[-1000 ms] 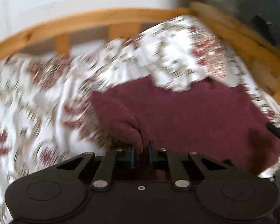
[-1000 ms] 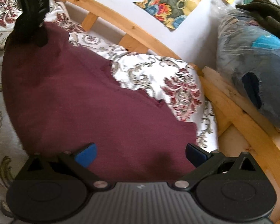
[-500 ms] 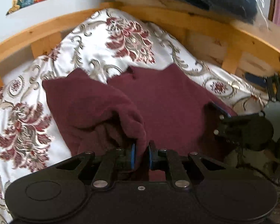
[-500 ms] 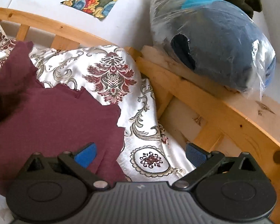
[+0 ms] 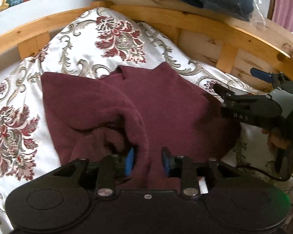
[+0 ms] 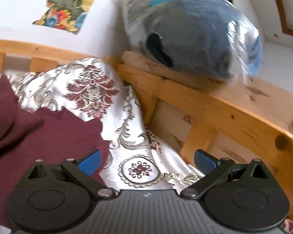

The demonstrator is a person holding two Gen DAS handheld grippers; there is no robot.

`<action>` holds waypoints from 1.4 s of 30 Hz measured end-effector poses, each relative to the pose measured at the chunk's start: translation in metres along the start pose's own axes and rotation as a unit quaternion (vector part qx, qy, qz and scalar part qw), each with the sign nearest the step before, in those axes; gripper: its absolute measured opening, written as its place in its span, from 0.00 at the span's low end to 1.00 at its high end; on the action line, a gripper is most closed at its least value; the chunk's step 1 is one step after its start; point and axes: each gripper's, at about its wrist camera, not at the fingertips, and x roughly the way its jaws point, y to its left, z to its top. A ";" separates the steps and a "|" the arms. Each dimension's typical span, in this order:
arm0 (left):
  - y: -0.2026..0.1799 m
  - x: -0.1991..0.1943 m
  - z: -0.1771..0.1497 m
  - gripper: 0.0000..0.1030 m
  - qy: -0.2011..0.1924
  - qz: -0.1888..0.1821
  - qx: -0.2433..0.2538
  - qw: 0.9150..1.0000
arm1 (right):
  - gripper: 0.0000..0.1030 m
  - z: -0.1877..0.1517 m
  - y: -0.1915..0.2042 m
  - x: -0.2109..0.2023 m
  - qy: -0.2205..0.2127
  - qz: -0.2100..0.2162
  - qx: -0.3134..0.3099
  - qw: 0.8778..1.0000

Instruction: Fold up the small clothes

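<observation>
Left wrist view: the maroon garment (image 5: 166, 105) lies on a bed covered with a white spread (image 5: 84, 44) patterned in red flowers and grey scrolls. Its left part is turned over onto the rest, forming a thick rolled fold that runs down toward the camera. The left tongs (image 5: 147, 160) sit low over that fold, their jaws having just been opening: the blue pads (image 5: 129, 160) now stand apart, with the rolled edge of the garment between them, lying against the left pad and clear of the right one, so it is no longer pinched. At the right edge of this view the right tongs (image 5: 242, 84) appear from the side, held by a hand (image 5: 277, 138) above the garment's right edge, jaws spread, nothing in them.

In the right wrist view the right tongs (image 6: 146, 160) are wide apart and empty. Their left pad hangs over the garment's (image 6: 48, 136) right border, the right pad over the spread (image 6: 127, 128) near the wooden bed frame (image 6: 214, 105). The garment fills the lower left of this view, its edge ragged against the white cloth. On the frame's top rail rests a bundle wrapped in clear plastic (image 6: 195, 35), grey and blue inside, somewhat blurred. A colourful picture (image 6: 66, 5) hangs on the white wall behind the bed.
</observation>
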 end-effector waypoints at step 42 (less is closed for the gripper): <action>0.034 -0.028 -0.063 0.78 -0.046 0.070 0.035 0.996 | 1.00 0.045 0.046 0.002 -0.004 0.277 0.083 0.957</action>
